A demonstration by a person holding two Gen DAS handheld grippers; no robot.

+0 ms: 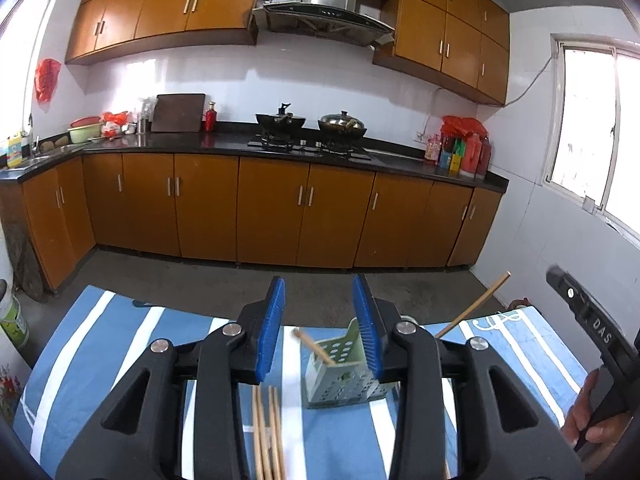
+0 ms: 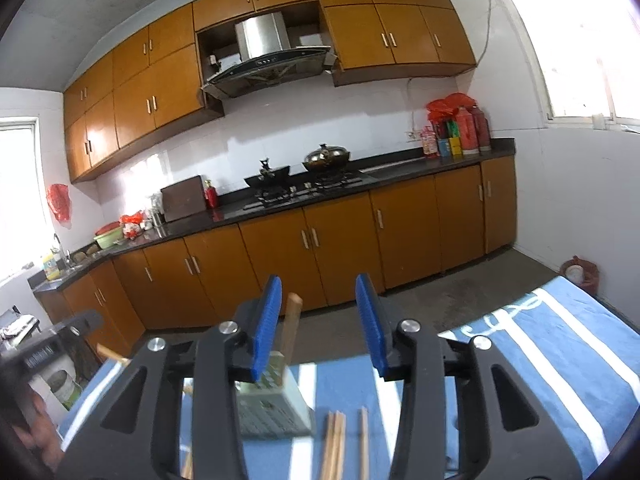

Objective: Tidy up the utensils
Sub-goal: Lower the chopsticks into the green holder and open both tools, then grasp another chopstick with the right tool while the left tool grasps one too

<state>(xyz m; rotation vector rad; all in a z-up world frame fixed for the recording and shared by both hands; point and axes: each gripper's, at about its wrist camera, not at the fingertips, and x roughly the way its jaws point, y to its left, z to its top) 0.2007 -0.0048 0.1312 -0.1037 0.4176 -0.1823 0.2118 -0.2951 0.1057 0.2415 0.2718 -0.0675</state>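
A pale green perforated utensil holder [image 1: 340, 376] stands on the blue striped cloth [image 1: 100, 340]. One wooden chopstick [image 1: 314, 346] leans out of it, and a second chopstick [image 1: 472, 304] slants up to the right behind my finger. My left gripper [image 1: 320, 320] hovers just above the holder, open, with nothing pinched. Several loose chopsticks [image 1: 268, 432] lie on the cloth below it. In the right wrist view the holder [image 2: 272, 404] sits low left, with a chopstick [image 2: 290, 328] rising beside the left pad. My right gripper [image 2: 320, 320] is open and empty above more chopsticks [image 2: 334, 444].
The other gripper's black body [image 1: 592, 320] and a hand [image 1: 588, 412] show at the right edge. Beyond the table's far edge are bare floor and orange kitchen cabinets [image 1: 272, 208]. A stove with two pans [image 1: 312, 124] sits on the dark counter.
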